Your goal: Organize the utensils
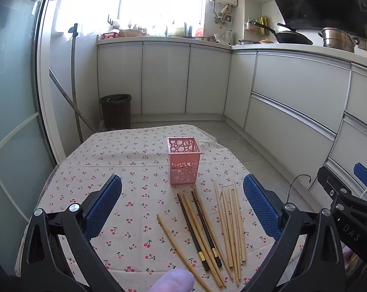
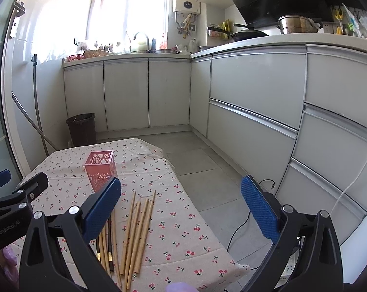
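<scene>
A pink perforated holder (image 1: 184, 161) stands upright and empty on the cherry-print tablecloth (image 1: 125, 170); it also shows in the right wrist view (image 2: 101, 169). Near it lie several light bamboo chopsticks (image 1: 232, 221) and a mixed bunch of dark and tan chopsticks (image 1: 200, 231), with one tan stick (image 1: 181, 250) apart on the left. The bamboo sticks show in the right wrist view (image 2: 137, 233). My left gripper (image 1: 182, 204) is open above the chopsticks, holding nothing. My right gripper (image 2: 181, 206) is open over the table's right edge, empty.
The small table drops off at its right edge (image 2: 207, 221) to a tiled floor (image 2: 207, 170) with a black cable (image 2: 241, 226). Grey kitchen cabinets (image 2: 256, 112) run behind and to the right. A dark bin (image 1: 116, 110) and mop handles (image 1: 74, 97) stand far left.
</scene>
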{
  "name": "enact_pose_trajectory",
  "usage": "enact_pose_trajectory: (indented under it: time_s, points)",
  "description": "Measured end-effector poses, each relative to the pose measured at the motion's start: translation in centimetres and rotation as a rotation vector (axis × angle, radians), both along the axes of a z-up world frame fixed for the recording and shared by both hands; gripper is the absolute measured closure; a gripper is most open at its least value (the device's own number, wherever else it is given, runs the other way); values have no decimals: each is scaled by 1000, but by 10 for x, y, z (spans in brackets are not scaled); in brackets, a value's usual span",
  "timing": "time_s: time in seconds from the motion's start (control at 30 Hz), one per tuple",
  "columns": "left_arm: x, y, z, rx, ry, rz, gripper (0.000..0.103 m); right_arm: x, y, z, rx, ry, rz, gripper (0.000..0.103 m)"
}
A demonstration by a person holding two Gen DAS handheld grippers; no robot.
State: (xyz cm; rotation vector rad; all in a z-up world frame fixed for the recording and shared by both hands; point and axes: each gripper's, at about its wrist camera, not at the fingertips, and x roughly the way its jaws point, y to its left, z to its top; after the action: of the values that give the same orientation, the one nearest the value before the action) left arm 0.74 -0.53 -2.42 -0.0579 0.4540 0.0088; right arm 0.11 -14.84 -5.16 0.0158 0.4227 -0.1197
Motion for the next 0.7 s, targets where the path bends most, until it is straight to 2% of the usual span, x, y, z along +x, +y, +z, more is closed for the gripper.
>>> enact_pose_trajectory:
  time_s: [0.7]
  points:
    - [8, 4, 1, 5, 18, 1, 7, 1, 0, 0, 0, 10, 0, 7]
